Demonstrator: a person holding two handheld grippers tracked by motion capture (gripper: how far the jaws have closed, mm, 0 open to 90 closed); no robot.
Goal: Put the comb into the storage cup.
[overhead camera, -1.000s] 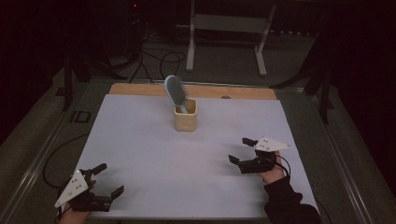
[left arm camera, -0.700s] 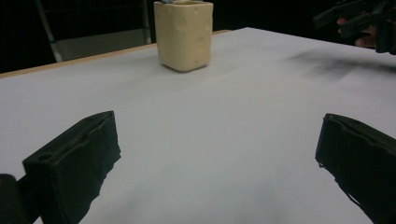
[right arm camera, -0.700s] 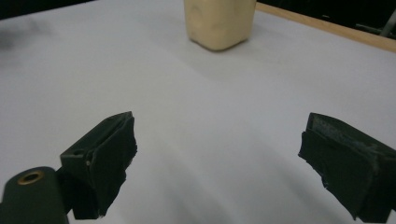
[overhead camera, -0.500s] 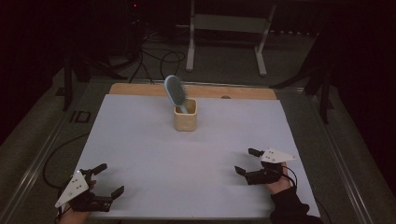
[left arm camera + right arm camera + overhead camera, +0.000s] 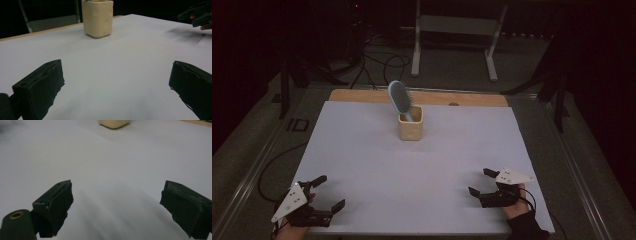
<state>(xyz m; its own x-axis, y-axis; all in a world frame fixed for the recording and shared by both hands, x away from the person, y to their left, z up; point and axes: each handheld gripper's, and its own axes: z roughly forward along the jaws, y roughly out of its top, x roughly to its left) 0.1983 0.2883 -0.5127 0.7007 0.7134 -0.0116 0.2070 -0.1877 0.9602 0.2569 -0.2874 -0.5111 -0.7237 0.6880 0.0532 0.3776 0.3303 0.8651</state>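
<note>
Well ahead of both sets of your fingers stands the cup (image 5: 410,125), a squat cream holder with rounded corners and dimpled sides, upright on the table's far half. A hairbrush (image 5: 399,98) with a blue-grey oval head sits in it handle down, leaning toward your left. Your left gripper (image 5: 326,192) rests at the near left corner, jaws spread wide with nothing between them; your right gripper (image 5: 480,181) sits at the near right, jaws likewise spread and empty. Under your fingers lies a pale white sheet (image 5: 377,165) covering the table, a wooden strip (image 5: 362,95) showing at its far edge. Beyond that the room is dark, with cables (image 5: 377,62) and a metal stand (image 5: 457,30) on the floor.
</note>
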